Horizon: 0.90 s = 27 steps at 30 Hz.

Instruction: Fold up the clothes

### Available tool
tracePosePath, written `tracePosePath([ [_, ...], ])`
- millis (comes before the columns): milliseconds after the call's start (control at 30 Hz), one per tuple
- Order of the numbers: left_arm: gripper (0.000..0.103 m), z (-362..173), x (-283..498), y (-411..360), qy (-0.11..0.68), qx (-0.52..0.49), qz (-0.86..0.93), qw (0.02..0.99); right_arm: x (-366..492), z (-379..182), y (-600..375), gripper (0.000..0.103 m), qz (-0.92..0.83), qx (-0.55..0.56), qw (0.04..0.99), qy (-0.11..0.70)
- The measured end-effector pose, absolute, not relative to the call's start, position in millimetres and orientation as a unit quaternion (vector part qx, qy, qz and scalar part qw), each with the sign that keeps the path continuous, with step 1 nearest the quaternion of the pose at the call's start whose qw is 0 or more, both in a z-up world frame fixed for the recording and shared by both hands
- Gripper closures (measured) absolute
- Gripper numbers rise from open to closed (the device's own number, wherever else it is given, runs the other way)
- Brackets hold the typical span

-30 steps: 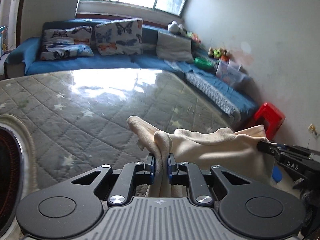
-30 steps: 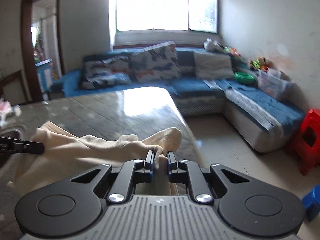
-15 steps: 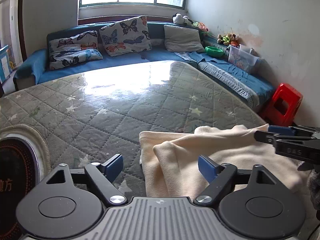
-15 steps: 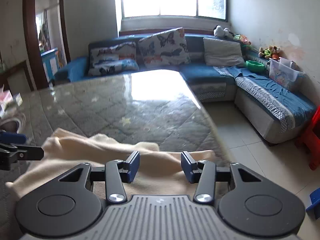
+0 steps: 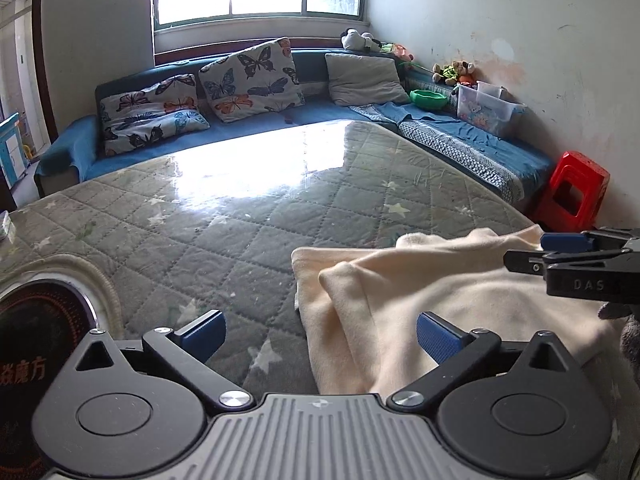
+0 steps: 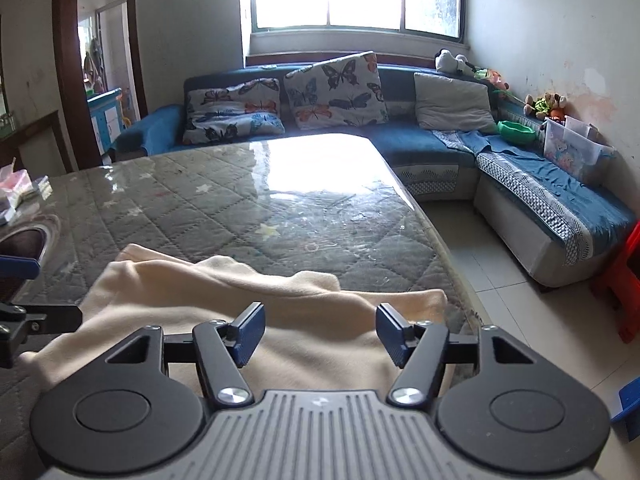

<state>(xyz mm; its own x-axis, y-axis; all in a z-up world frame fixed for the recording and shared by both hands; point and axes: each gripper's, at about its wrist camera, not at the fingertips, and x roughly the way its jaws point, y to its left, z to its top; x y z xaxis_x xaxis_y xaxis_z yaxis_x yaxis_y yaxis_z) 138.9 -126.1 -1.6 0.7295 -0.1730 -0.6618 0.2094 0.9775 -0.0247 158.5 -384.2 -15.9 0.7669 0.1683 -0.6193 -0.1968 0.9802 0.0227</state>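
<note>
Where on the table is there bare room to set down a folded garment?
The quilted table is bare from the cream cloth up to the sofa edge. It is crowded at the near right corner, where the cloth lies below both open grippers.

"DAS" is printed on the right hand-held gripper; Chinese characters mark the round appliance

left gripper — jaws wide | right gripper — wide (both level)
</note>
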Motion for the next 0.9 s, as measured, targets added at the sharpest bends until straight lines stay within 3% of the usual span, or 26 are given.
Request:
tracePosePath([
  [67, 0.000, -1.1, 132.4, -125.6, 0.353, 0.032, -0.102, 0.930, 150.2, -13.7, -382.2, 0.031, 0.096, -0.024, 0.941, 0.322],
  [233, 0.000, -1.1, 116.2, -121.2, 0.351, 0.030, -0.099, 0.931, 124.3, -8.2, -371.8, 0.031, 0.104, -0.045, 0.944, 0.308],
  [333, 0.000, -1.8, 109.2, -116.6, 0.357, 0.023, -0.094, 0.929, 113.4, -7.0, -366.6, 0.021, 0.109, -0.048, 0.945, 0.304],
  [900, 0.000, -12.3, 77.3, -102.8, 0.377, 0.012, -0.084, 0.923, 84.7, -34.1, -353.1, 0.016, 0.108, -0.036, 0.939, 0.326],
])
